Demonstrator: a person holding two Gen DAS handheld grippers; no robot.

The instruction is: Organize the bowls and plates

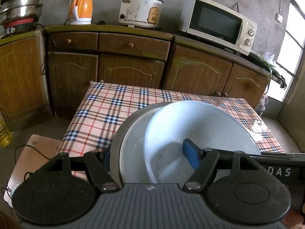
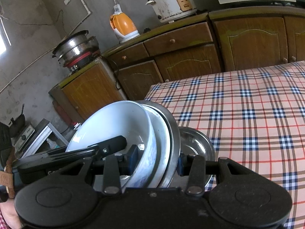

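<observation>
Both claws clamp one nested stack of dishes from opposite sides, tilted up above the checked tablecloth [image 1: 106,112]. The left gripper [image 1: 150,157] stands about half open, closed on the stack's near rim: its right finger, with the blue pad [image 1: 191,155], lies inside the white bowl [image 1: 200,133], and its left finger sits outside the grey metal plate [image 1: 116,143] that backs the stack, so the rims are pinched between them. Between bowl and metal plate a second white dish [image 1: 133,148] shows as a pale crescent. From the right wrist view, the right gripper [image 2: 158,161] is likewise about half open and gripping: its left pad presses inside the white bowl [image 2: 114,126], its right pad sits behind the metal plate [image 2: 174,139], and the stack rises straight ahead of the jaws. Just right of that claw a small steel dish [image 2: 198,143] lies on the tablecloth [image 2: 247,114], partly behind the right finger. The other gripper's black body [image 2: 76,152] reaches into the bowl from the left. Well ahead of both claws, along the wooden cabinets [image 1: 131,64], stand an orange kettle [image 1: 81,7], a white rice cooker [image 1: 141,9], a microwave [image 1: 219,22] and stacked steel pots [image 1: 21,5].
</observation>
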